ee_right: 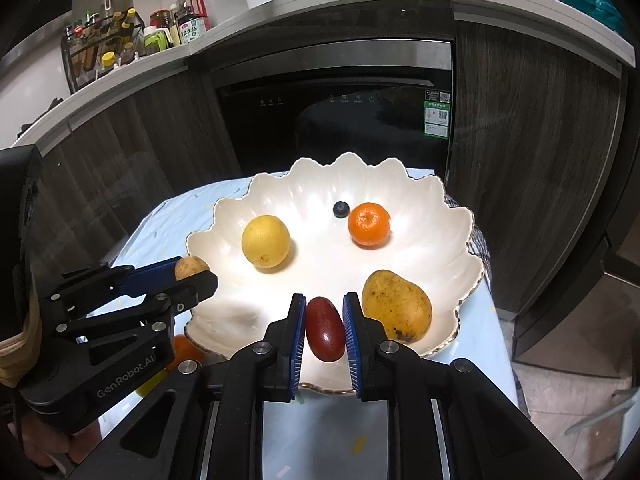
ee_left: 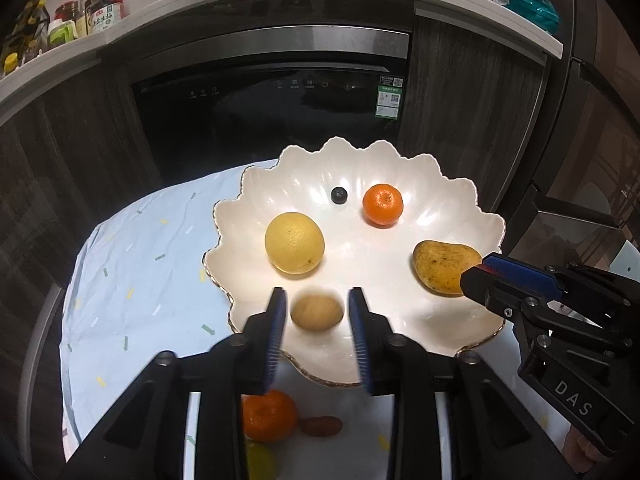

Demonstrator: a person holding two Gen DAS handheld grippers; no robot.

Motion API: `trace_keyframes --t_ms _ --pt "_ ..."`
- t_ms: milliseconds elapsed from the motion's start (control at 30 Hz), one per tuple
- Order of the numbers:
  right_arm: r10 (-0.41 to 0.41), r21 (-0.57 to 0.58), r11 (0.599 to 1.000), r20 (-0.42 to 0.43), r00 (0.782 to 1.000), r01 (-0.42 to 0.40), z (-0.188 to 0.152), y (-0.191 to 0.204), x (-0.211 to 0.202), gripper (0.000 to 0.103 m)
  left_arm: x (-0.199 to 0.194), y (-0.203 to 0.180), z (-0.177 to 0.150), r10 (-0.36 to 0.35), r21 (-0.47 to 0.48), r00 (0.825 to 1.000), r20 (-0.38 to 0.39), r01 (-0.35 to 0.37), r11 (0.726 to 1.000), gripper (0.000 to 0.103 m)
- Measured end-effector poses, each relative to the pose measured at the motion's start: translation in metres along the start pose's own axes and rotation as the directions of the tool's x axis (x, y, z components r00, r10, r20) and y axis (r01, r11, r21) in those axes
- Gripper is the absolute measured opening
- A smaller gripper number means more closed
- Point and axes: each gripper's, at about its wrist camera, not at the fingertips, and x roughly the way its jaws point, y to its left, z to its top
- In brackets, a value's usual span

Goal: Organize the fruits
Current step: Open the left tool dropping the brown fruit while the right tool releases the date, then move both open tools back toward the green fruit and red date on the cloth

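Gripping a red date (ee_right: 325,329), right claw (ee_right: 325,334); left claw (ee_left: 317,314) open around kiwi (ee_left: 317,312).

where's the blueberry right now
The blueberry lies toward the far side of the scalloped white bowl, just left of the orange tangerine and beyond the yellow citrus; neither claw is near it.
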Motion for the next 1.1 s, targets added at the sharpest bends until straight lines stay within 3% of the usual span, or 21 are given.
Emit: trace_keyframes --t_ms 100,233,400,800,933,1100 --pt "-0.002 0.012 1.000 0.020 1.000 0.002 0.000 0.000 -0.004 0.048 -0.004 0.001 0.001 0.023 0.009 1.000 0.015 -0.023 1.000 0.051" --pt "-0.016 0.008 1.000 0.034 0.999 0.015 0.002 0.002 -0.009 0.052 -0.009 0.003 0.001 0.045 0.015 0.999 0.025 -0.045 0.999 0.056" --pt "-0.029 0.011 1.000 0.051 0.998 0.029 0.003 0.004 -0.016 0.067 -0.019 0.009 0.001 0.069 0.003 0.997 0.043 -0.069 0.998 0.066" --pt "-0.047 0.006 0.999 0.094 0.994 0.047 0.009 0.013 -0.037 0.070 -0.051 0.017 0.000 0.107 -0.010 0.991 0.083 -0.107 0.994 0.068" --pt "-0.058 0.009 0.998 0.109 0.992 0.058 0.008 0.017 -0.046 0.070 -0.064 0.019 -0.001 0.130 -0.023 0.986 0.102 -0.129 0.991 0.074" --pt "-0.069 0.003 0.998 0.113 0.991 0.069 0.006 0.022 -0.056 0.070 -0.080 0.021 -0.006 0.145 -0.031 0.982 0.122 -0.142 0.989 0.075"
